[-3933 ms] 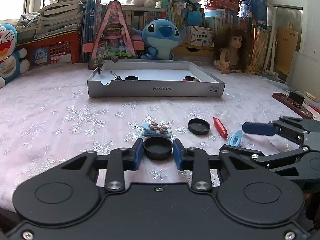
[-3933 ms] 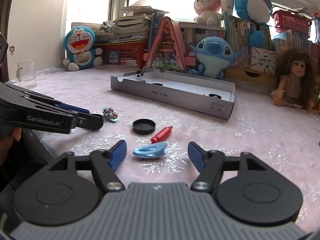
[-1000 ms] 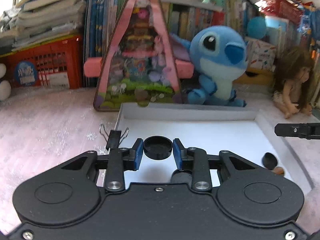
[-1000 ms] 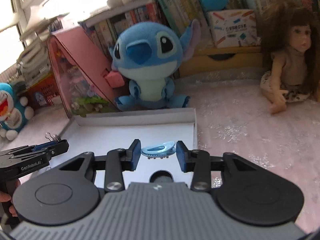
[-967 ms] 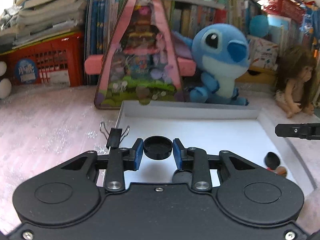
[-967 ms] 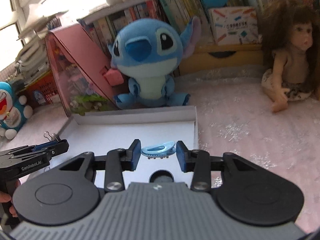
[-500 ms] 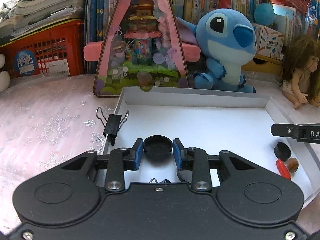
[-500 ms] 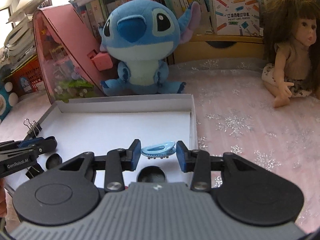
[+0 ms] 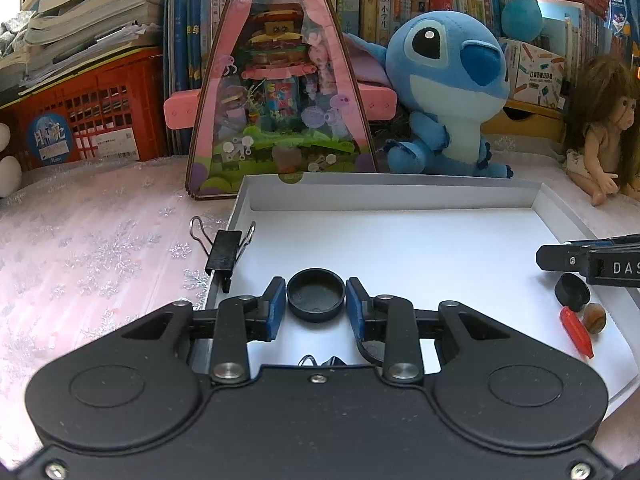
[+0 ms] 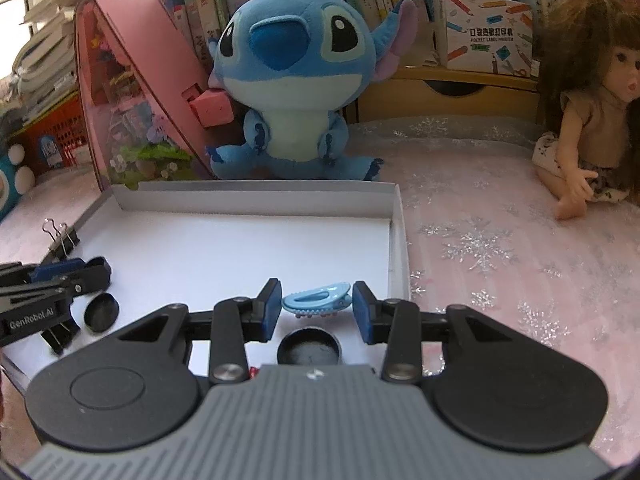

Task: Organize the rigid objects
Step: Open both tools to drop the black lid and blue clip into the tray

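My left gripper [image 9: 316, 307] is shut on a round black cap [image 9: 316, 300], held above the near left part of the white cardboard tray [image 9: 392, 179]. My right gripper [image 10: 317, 310] is shut on a light blue hair clip [image 10: 318, 300], held over the tray [image 10: 256, 189] close to its right wall. Each gripper shows in the other's view: the right gripper [image 9: 592, 260] at the right edge, the left gripper [image 10: 60, 284] at the left edge. In the tray lie another black cap [image 10: 310, 348], a red crayon-like stick [image 9: 576, 332] and a brown bead [image 9: 595, 315].
A black binder clip [image 9: 224, 246] sits on the tray's left rim. Behind the tray stand a pink triangular toy house [image 9: 280, 92] and a blue plush [image 9: 444, 92]. A doll [image 10: 588, 120] sits at the right on the pink snowflake cloth [image 10: 500, 248].
The right gripper has sunk a little over the tray's right end with the clip still in it. The left gripper has hardly moved and keeps its cap.
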`<state>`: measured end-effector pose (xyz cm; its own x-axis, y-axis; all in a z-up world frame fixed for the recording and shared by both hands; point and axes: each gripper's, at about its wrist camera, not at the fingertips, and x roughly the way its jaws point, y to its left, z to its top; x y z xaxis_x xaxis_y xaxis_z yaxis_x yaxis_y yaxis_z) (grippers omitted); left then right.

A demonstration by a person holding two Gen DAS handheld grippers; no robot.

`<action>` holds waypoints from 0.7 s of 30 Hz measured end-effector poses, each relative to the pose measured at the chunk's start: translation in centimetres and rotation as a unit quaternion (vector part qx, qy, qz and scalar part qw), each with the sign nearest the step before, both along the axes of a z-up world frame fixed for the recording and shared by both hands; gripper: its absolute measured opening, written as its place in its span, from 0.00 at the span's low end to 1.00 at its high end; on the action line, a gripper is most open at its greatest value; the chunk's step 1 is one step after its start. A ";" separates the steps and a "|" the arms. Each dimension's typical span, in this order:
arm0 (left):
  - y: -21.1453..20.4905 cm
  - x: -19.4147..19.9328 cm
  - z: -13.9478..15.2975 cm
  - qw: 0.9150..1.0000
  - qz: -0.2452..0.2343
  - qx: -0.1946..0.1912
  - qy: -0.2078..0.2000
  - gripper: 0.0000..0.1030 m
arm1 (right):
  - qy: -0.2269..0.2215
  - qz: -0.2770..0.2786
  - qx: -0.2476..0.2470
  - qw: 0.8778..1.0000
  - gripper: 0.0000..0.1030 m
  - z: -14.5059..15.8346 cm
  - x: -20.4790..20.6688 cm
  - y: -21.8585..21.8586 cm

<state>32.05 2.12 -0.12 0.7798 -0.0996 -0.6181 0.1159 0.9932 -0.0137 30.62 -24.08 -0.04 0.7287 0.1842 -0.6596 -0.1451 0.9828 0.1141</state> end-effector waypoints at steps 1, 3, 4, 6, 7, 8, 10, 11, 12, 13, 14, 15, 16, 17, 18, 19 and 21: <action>-0.1 0.0 0.0 1.000 -0.001 0.002 0.001 0.30 | 0.001 0.001 -0.003 1.000 0.43 0.0 0.0 0.1; -0.2 0.0 0.0 1.000 -0.001 0.008 0.004 0.30 | 0.004 0.003 -0.003 1.000 0.43 -0.1 0.1 0.2; -0.2 0.0 0.0 1.000 -0.002 0.010 0.004 0.31 | 0.005 0.003 -0.003 1.000 0.43 -0.2 0.1 0.2; -0.3 0.1 -0.1 1.000 -0.001 0.012 0.007 0.31 | 0.005 0.005 -0.010 1.000 0.43 -0.2 0.2 0.4; -0.3 0.1 0.0 1.000 0.000 0.011 0.008 0.32 | 0.005 0.006 -0.014 1.000 0.44 -0.2 0.2 0.5; -0.3 0.2 0.0 1.000 0.001 0.010 0.009 0.32 | 0.004 0.007 -0.016 1.000 0.45 -0.3 0.2 0.6; -0.2 0.2 0.0 1.000 0.002 0.010 0.011 0.39 | 0.005 0.009 -0.018 1.000 0.47 -0.3 0.2 0.7; -0.2 0.2 0.0 1.000 0.003 0.011 0.012 0.41 | 0.004 0.008 -0.018 1.000 0.47 -0.3 0.2 0.7; -0.2 0.2 0.0 1.000 0.004 0.013 0.013 0.43 | 0.004 0.008 -0.018 1.000 0.51 -0.2 0.1 0.7; -0.3 0.1 0.0 1.000 0.004 0.015 0.013 0.44 | 0.003 0.006 -0.017 1.000 0.55 -0.3 0.1 0.7; -0.3 0.1 0.1 1.000 0.004 0.016 0.013 0.44 | 0.002 0.006 -0.015 1.000 0.56 -0.3 0.1 0.6; -0.3 0.0 0.1 1.000 0.004 0.018 0.013 0.46 | 0.002 0.006 -0.012 1.000 0.57 -0.3 0.1 0.6; -0.4 0.0 0.1 1.000 0.005 0.018 0.013 0.47 | 0.001 0.005 -0.010 1.000 0.57 -0.3 0.0 0.5; -0.4 -0.1 0.1 1.000 0.005 0.019 0.013 0.48 | 0.000 0.003 -0.009 1.000 0.58 -0.3 0.0 0.5; -0.4 -0.1 0.1 1.000 0.005 0.019 0.014 0.49 | -0.001 0.002 -0.008 1.000 0.60 -0.2 0.0 0.4; -0.5 -0.1 0.1 1.000 0.005 0.020 0.014 0.50 | -0.002 0.001 -0.004 1.000 0.62 -0.2 0.0 0.4; -0.6 -0.4 0.3 1.000 0.006 0.021 0.011 0.54 | -0.003 0.000 0.006 1.000 0.66 -0.1 -0.2 0.2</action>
<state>31.65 1.56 0.14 0.7670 -0.0635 -0.6385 0.1041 0.9942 0.0262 30.43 -23.86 -0.10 0.7331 0.1916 -0.6526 -0.1461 0.9815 0.1240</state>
